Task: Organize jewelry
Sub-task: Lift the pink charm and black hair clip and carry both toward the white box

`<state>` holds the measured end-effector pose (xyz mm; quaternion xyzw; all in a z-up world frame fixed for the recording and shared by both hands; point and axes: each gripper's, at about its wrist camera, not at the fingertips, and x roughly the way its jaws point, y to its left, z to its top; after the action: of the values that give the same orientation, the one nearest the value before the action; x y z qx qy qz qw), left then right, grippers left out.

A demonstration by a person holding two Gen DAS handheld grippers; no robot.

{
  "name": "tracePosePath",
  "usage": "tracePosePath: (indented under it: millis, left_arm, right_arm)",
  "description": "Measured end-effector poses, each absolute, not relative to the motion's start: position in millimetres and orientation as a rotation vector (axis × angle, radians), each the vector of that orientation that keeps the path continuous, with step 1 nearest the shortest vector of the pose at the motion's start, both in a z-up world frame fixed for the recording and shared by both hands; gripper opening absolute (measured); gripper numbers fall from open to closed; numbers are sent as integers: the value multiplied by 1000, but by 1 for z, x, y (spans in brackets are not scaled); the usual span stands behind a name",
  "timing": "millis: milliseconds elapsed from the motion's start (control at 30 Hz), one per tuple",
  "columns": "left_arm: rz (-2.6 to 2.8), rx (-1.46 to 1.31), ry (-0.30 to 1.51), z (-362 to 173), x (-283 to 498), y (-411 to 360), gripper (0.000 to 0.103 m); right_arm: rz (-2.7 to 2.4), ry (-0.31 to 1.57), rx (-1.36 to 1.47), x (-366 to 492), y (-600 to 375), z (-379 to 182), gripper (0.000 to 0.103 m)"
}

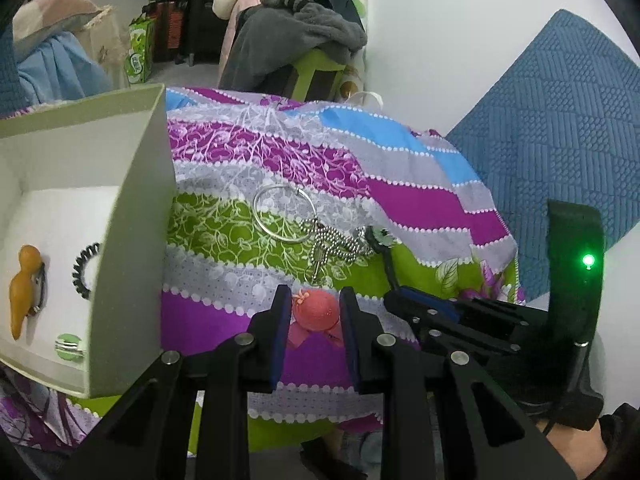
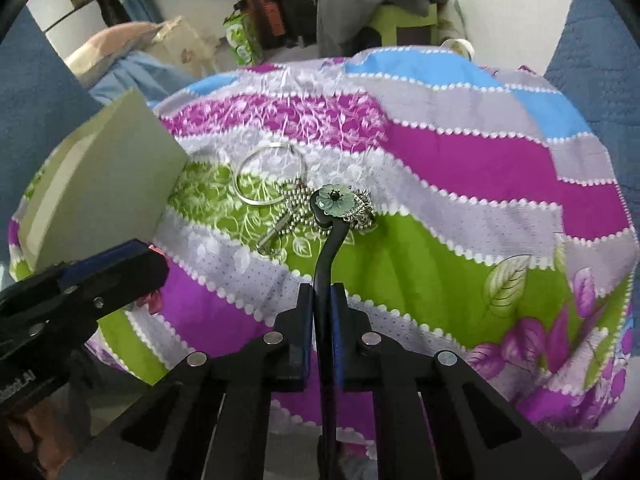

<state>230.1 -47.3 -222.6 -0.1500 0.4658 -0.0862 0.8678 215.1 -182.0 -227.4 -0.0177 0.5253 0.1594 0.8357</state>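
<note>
Between the right tongs (image 2: 321, 300), a black hair stick (image 2: 325, 256) sits clamped.

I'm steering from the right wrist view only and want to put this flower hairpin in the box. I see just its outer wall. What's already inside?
Observer: The box holds an orange gourd-shaped piece, a black coil band and a small green round piece, all on its white floor. The floor beyond them is bare.
Operator: And the left gripper? I only see its side.
Observer: The left gripper has a red ball ornament with a pink bow between its pads, which appear to press on both sides of it, just right of the box.
</note>
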Motion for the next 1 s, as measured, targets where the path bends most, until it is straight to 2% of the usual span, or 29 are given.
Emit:
tracePosePath:
  millis: [500,1000]
  left_arm:
    - [-207,-244,917,-146,237,-36,24]
    - [-150,-146,753,-27,226,41,24]
  right_arm:
    - [259,1005,-15,223,-178,-143,7]
    - [234,795,-9,229,-139,-23,7]
